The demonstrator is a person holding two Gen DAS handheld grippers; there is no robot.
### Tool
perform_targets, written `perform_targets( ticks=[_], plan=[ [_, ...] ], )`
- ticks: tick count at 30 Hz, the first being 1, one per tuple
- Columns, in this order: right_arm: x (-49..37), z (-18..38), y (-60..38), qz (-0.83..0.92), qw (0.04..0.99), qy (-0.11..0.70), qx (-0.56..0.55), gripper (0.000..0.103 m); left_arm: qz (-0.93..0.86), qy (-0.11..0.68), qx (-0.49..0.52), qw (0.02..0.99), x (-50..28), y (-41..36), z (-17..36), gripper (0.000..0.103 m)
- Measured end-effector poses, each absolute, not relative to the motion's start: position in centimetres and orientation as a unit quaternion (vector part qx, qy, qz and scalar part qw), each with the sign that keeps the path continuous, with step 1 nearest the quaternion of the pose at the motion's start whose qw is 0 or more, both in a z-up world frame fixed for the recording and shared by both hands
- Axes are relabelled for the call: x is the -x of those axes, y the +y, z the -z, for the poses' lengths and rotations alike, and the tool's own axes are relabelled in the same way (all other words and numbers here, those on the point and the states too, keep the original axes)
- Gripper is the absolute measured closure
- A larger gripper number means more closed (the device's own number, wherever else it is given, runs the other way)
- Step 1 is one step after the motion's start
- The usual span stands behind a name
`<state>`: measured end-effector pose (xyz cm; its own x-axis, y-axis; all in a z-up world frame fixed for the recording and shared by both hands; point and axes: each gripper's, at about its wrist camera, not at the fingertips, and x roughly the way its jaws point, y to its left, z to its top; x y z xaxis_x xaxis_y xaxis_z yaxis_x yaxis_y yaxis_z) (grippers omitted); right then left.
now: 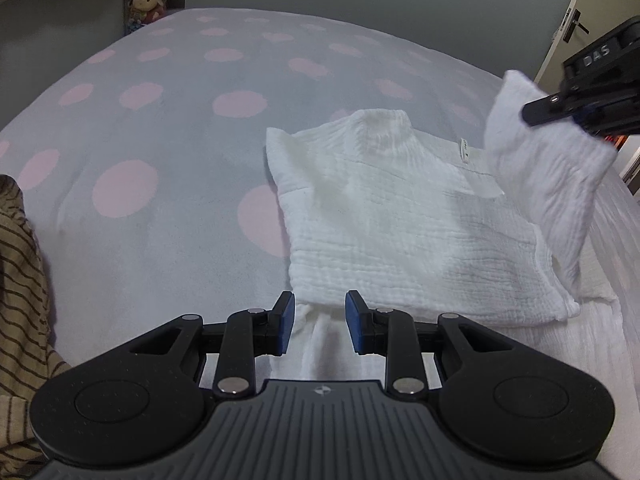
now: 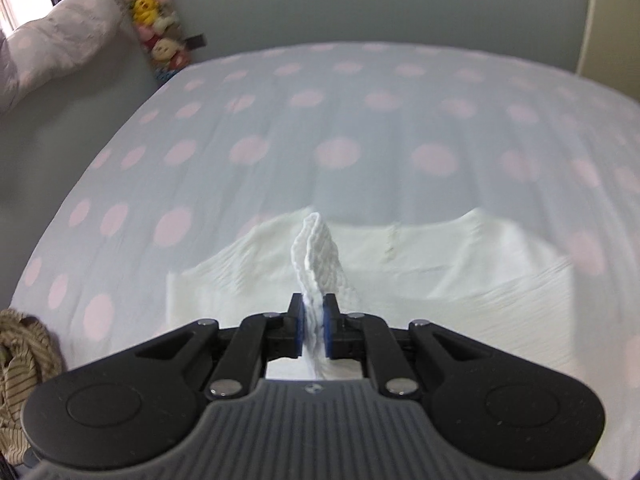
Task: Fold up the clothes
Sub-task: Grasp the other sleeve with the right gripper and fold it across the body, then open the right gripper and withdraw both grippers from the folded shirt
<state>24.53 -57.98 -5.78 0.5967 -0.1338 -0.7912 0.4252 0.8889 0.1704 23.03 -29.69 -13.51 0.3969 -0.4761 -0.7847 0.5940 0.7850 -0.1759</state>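
A white crinkled garment (image 1: 400, 216) lies on the bed, partly folded, its collar toward the far side. My left gripper (image 1: 320, 324) is open and empty, just above the garment's near edge. My right gripper (image 2: 314, 330) is shut on a fold of the white garment (image 2: 318, 252) and holds it lifted. In the left wrist view the right gripper (image 1: 588, 108) is at the upper right, holding the raised sleeve part (image 1: 548, 176) above the garment's right side.
The bed cover (image 1: 160, 140) is pale grey with pink dots. A brown striped cloth (image 1: 20, 292) lies at the left edge, and also shows in the right wrist view (image 2: 20, 364). A pillow (image 2: 52, 40), plush toys (image 2: 156, 12) and a door (image 1: 568, 28) stand beyond the bed.
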Motion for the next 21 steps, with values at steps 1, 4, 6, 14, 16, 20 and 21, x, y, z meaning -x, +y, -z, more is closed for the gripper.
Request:
perform_targets(
  ticks=[1, 4, 6, 14, 16, 20, 21],
  plan=[
    [-24.7, 6.3, -57.8, 0.152, 0.876, 0.422, -0.178, 0.086, 0.321, 0.447, -0.067, 0.832, -23.1, -29.8, 13.7, 0.077],
    [-24.6, 7.0, -57.8, 0.136, 0.880, 0.414, -0.190, 0.081, 0.320, 0.447, -0.071, 0.832, -23.0, -30.0, 13.9, 0.077],
    [-24.1, 6.8, -58.0, 0.130, 0.882, 0.409, -0.194, 0.078, 0.319, 0.447, -0.069, 0.833, -23.0, -30.0, 13.8, 0.077],
    [-18.1, 6.6, -61.5, 0.143, 0.883, 0.410, -0.176, 0.072, 0.320, 0.456, -0.068, 0.828, -22.8, -30.0, 13.7, 0.073],
    [-15.6, 7.2, -63.1, 0.160, 0.879, 0.415, -0.169, 0.072, 0.321, 0.459, -0.067, 0.826, -22.7, -30.0, 13.7, 0.064],
    [-10.9, 9.1, -66.8, 0.201, 0.866, 0.425, -0.172, 0.072, 0.312, 0.461, -0.082, 0.826, -22.5, -30.2, 14.0, 0.063],
    [-9.8, 9.6, -67.8, 0.212, 0.862, 0.427, -0.174, 0.072, 0.310, 0.463, -0.085, 0.826, -22.5, -30.2, 14.1, 0.063]
  ],
)
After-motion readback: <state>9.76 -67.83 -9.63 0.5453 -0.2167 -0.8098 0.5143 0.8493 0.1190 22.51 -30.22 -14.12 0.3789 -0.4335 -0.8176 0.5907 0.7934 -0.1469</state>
